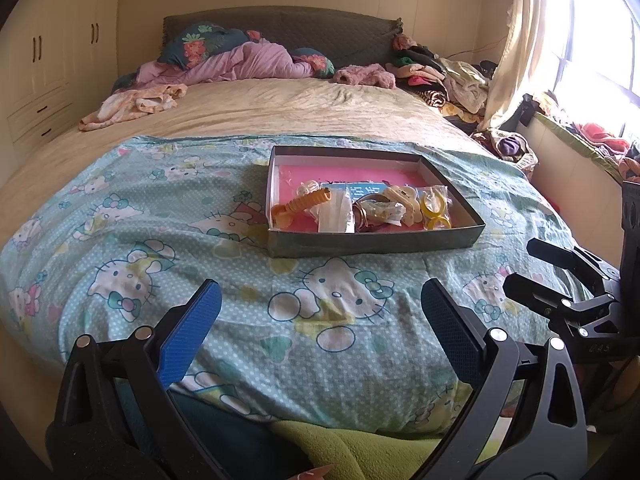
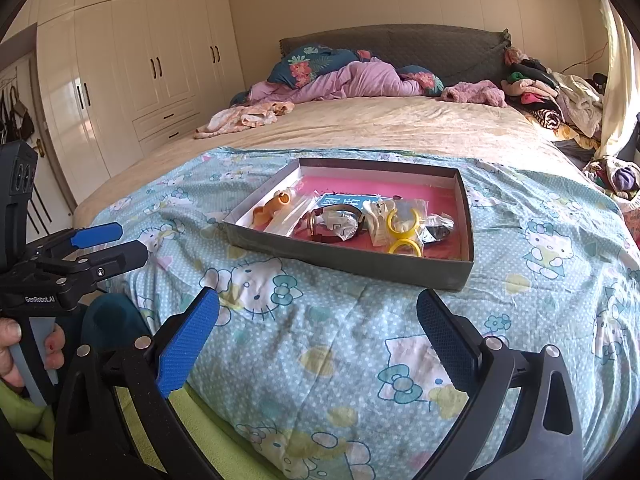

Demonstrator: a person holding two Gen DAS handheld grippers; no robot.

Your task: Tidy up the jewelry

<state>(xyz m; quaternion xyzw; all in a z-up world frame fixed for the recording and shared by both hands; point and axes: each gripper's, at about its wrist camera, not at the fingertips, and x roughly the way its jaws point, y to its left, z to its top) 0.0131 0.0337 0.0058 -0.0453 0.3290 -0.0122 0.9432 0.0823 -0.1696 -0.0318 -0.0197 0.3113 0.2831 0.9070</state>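
Bedroom setting: a wide bed [image 1: 280, 112] with a beige cover, white built-in wardrobe [image 2: 132, 68] along the left wall, bright curtained window [image 1: 592, 32] at right, crumpled pink and floral bedding [image 2: 352, 76] heaped against the grey headboard. Foot of the bed carries a light blue cartoon-cat print quilt [image 1: 168, 216]. On this quilt sits a shallow rectangular grey cardboard tray with a pink floor [image 1: 372, 242], roughly centred. Jewelry lies loose inside it, crowded toward the near wall: an orange ribbed plastic piece [image 1: 298, 206] at left, a dark band with metal bangles [image 2: 340, 220] in the middle, small clear plastic bags, a cream hair clip [image 1: 404, 200], and two yellow plastic rings [image 2: 404, 232] at right, one nearer than the other. Left claw [image 1: 320, 332] hovers low over the quilt, short of the tray, its blue-padded fingers [image 1: 192, 332] spread wide and holding nothing. Right claw [image 2: 318, 336] is likewise spread wide and empty, also short of the tray's near wall. In the right wrist view the left claw's handle is gripped by a hand [image 2: 28, 352] at the frame's left edge.
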